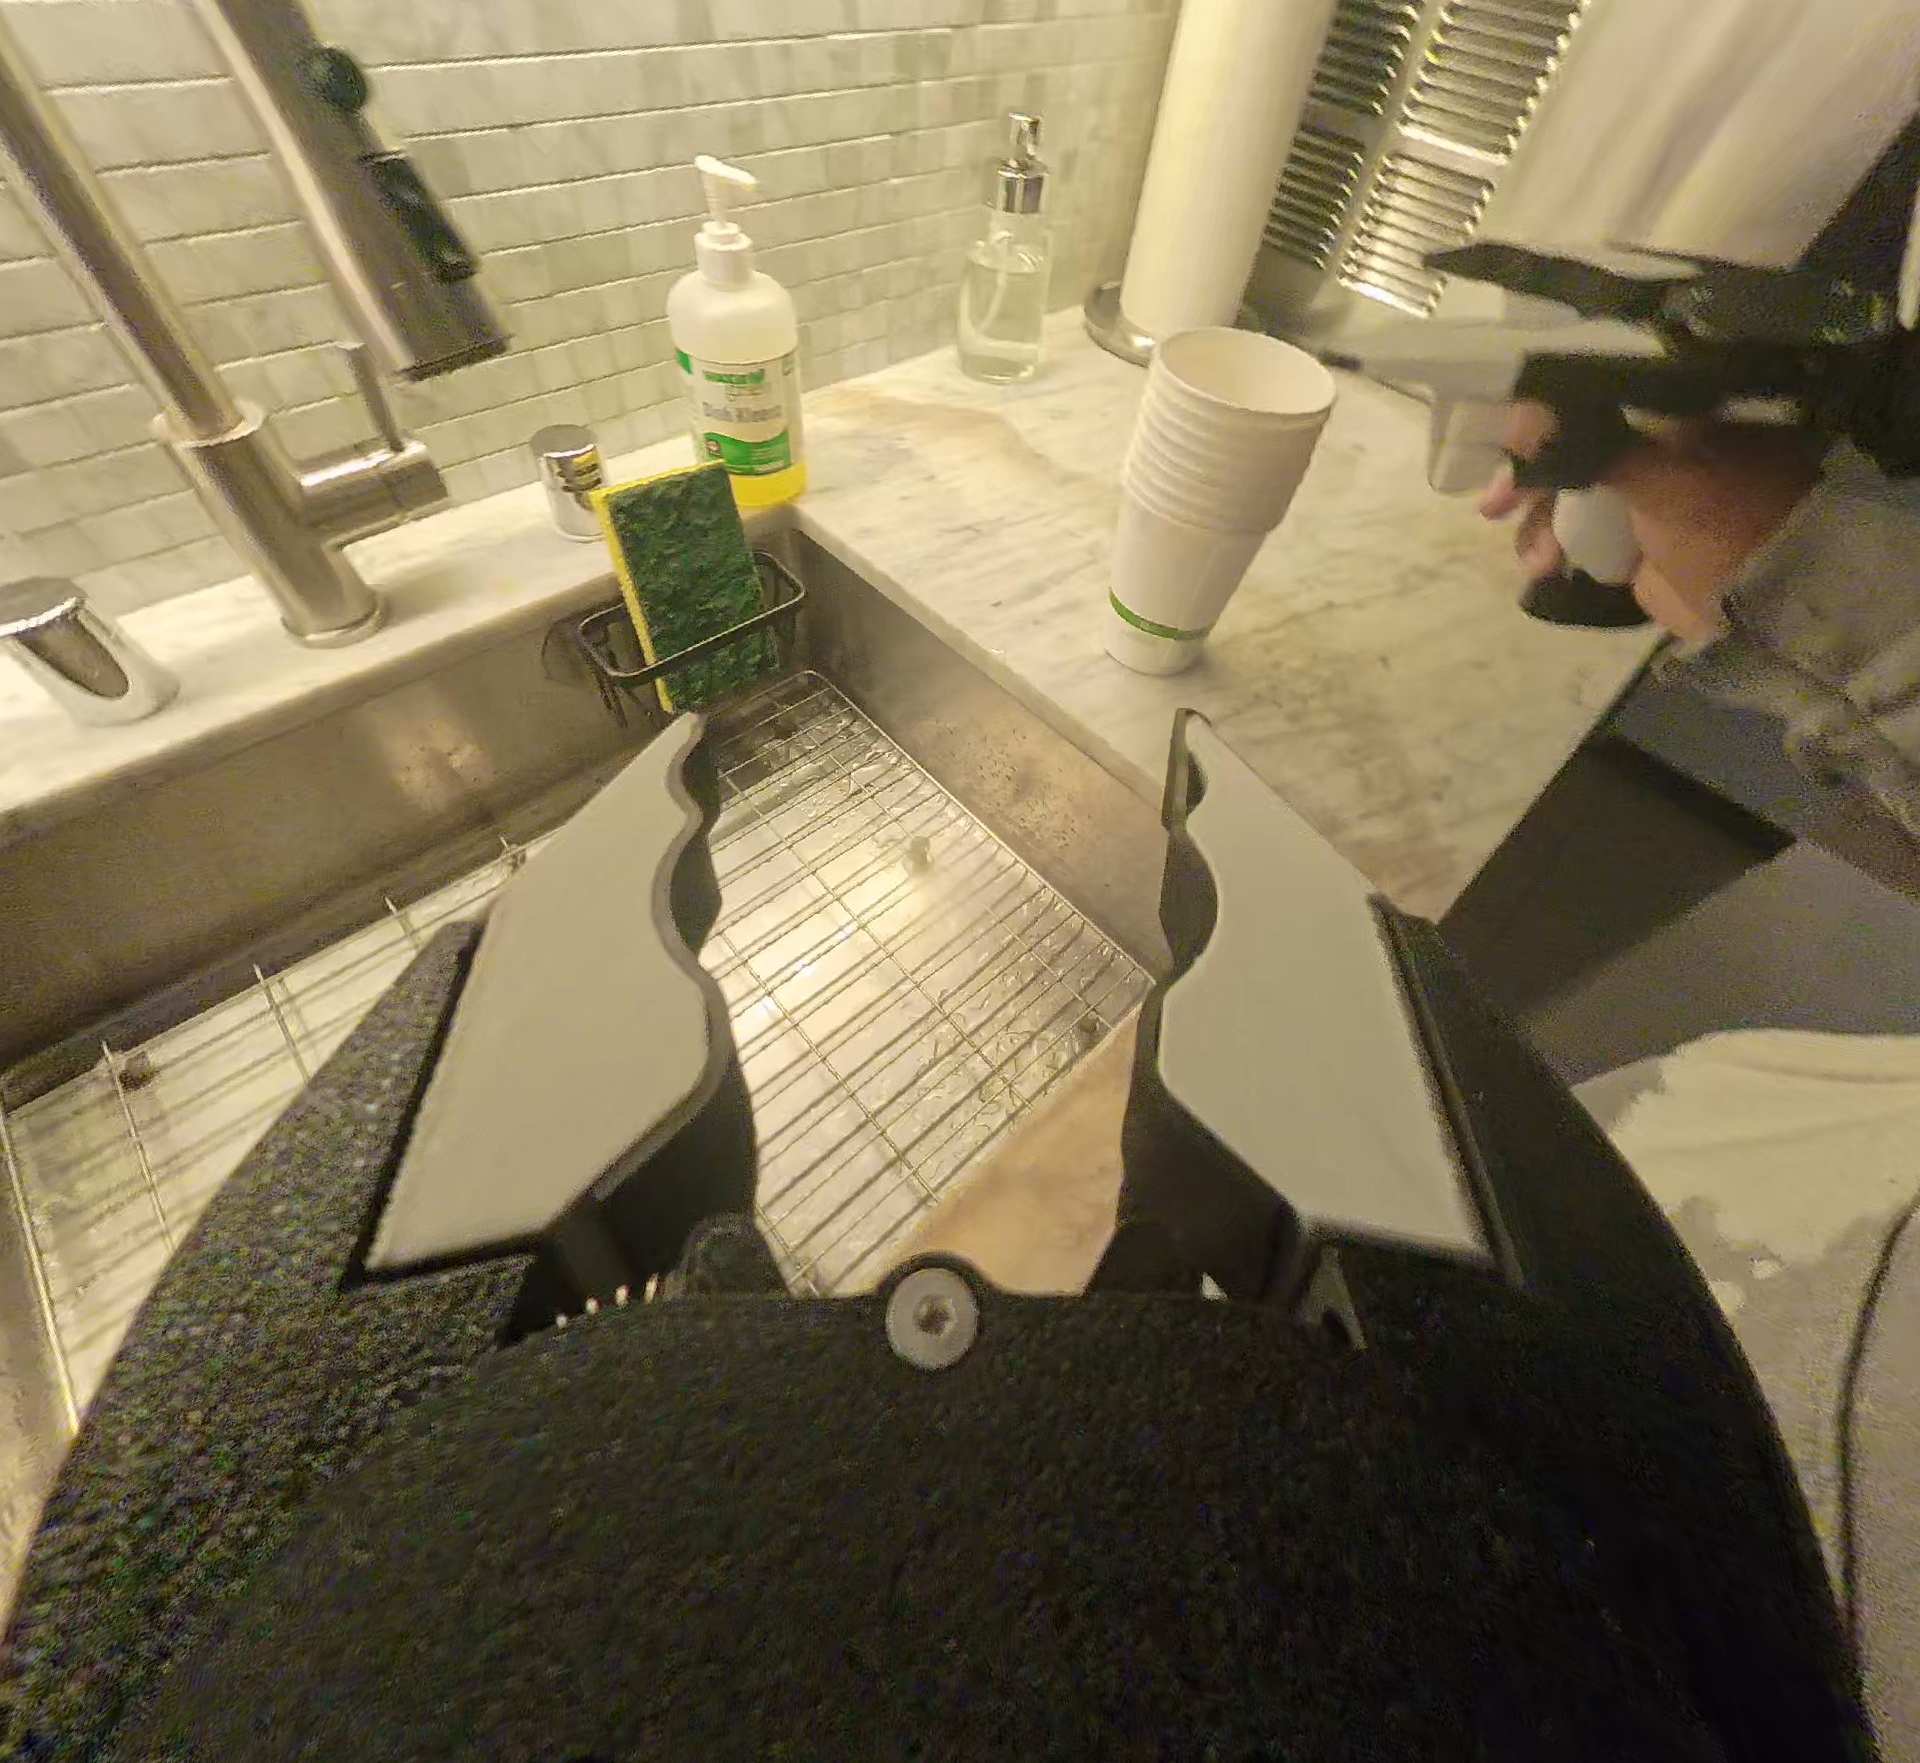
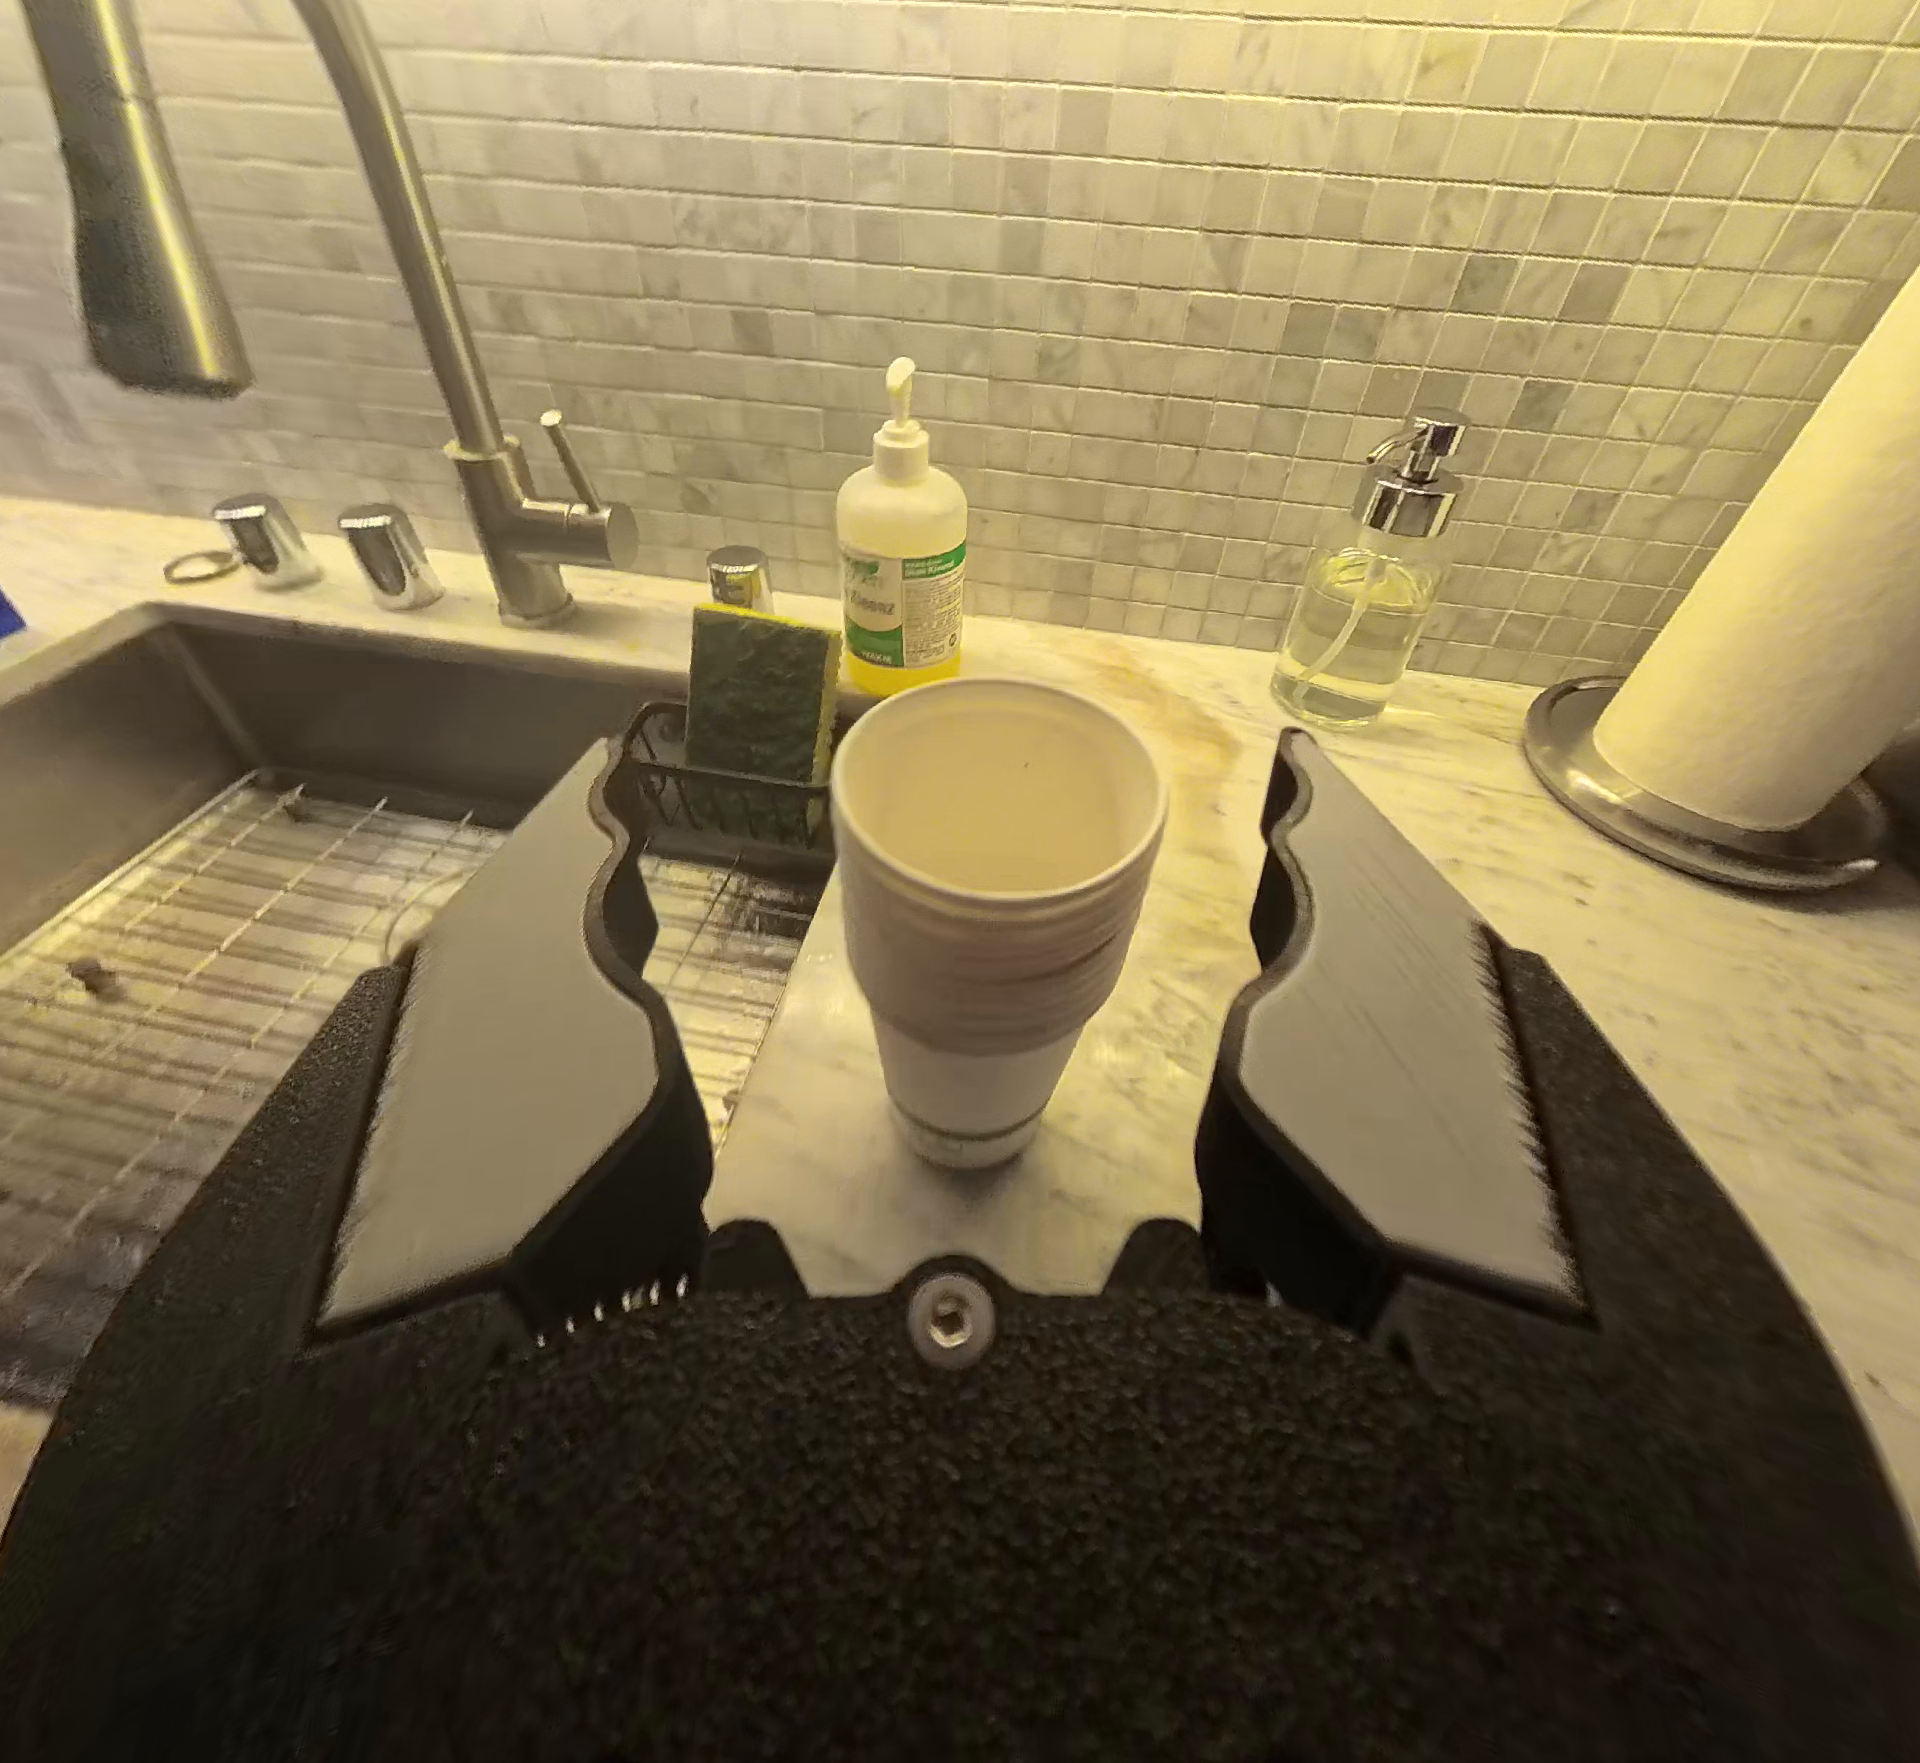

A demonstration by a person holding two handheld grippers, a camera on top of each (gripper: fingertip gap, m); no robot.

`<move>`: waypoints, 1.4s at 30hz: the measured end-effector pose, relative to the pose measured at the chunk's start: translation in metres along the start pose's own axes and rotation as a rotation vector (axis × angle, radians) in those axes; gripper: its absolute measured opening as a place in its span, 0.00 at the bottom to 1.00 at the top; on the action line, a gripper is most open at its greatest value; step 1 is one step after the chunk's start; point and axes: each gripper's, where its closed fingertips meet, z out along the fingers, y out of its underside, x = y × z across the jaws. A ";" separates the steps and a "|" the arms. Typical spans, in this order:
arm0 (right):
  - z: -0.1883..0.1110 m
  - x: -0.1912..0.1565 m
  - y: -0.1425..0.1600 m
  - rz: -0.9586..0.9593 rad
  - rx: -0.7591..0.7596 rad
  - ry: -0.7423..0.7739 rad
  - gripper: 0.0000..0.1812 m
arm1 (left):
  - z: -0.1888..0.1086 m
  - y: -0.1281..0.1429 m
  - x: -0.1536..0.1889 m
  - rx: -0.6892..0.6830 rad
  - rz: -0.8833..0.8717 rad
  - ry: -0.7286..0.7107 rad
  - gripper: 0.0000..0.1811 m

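Observation:
A stack of white paper cups point(image 2: 987, 913) stands upright on the marble counter point(image 2: 1455, 882) just right of the sink. My right gripper point(image 2: 940, 757) is open, its fingers wide on either side of the stack, not touching it. The stack also shows in the left wrist view point(image 1: 1195, 487), with the right gripper point(image 1: 1475, 311) held by a hand to its right. My left gripper point(image 1: 935, 726) is open and empty over the sink's right end, above the wire grid point(image 1: 904, 944). A green and yellow sponge point(image 1: 691, 586) stands in a black wire caddy point(image 1: 613, 653) just beyond it.
A steel faucet point(image 2: 343, 155) arches over the steel sink point(image 2: 156, 705). Behind stand a dish soap bottle point(image 2: 902, 560), a glass soap dispenser point(image 2: 1361, 622) and a paper towel roll point(image 2: 1787, 570) on a metal base. Chrome knobs point(image 2: 384, 555) sit by the tiled wall.

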 end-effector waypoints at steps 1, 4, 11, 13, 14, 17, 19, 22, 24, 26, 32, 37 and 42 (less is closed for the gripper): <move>-0.004 -0.006 0.003 -0.019 -0.009 -0.011 0.64 | -0.003 0.001 -0.005 0.008 -0.027 -0.017 0.47; -0.017 -0.021 0.012 -0.045 -0.023 -0.032 0.65 | -0.015 0.006 -0.021 0.029 -0.096 -0.084 0.47; -0.044 -0.056 0.039 0.064 -0.034 -0.072 0.65 | -0.052 0.030 -0.051 0.026 -0.146 -0.248 0.48; -0.051 -0.072 0.049 0.059 -0.056 -0.092 0.65 | -0.064 0.036 -0.058 0.031 -0.149 -0.292 0.48; -0.055 -0.081 0.053 0.045 -0.066 -0.102 0.65 | -0.070 0.040 -0.062 0.030 -0.155 -0.309 0.49; -0.068 -0.108 0.063 0.032 -0.096 -0.131 0.65 | -0.089 0.050 -0.072 0.034 -0.168 -0.355 0.50; -0.077 -0.127 0.066 0.029 -0.113 -0.143 0.65 | -0.100 0.058 -0.078 0.025 -0.173 -0.371 0.50; -0.095 -0.151 0.067 0.024 -0.127 -0.129 0.65 | -0.117 0.071 -0.084 0.016 -0.195 -0.367 0.50; -0.109 -0.163 0.066 0.040 -0.129 -0.100 0.65 | -0.131 0.079 -0.088 0.013 -0.197 -0.365 0.51; -0.125 -0.171 0.066 0.053 -0.132 -0.055 0.65 | -0.148 0.089 -0.091 0.013 -0.196 -0.364 0.52; -0.184 -0.183 0.072 0.081 -0.168 0.079 0.66 | -0.214 0.121 -0.101 0.006 -0.202 -0.361 0.53; -0.234 -0.192 0.072 0.127 -0.184 0.139 0.65 | -0.273 0.149 -0.105 -0.021 -0.217 -0.378 0.53; -0.272 -0.195 0.072 0.134 -0.176 0.165 0.66 | -0.327 0.166 -0.104 -0.012 -0.227 -0.459 0.53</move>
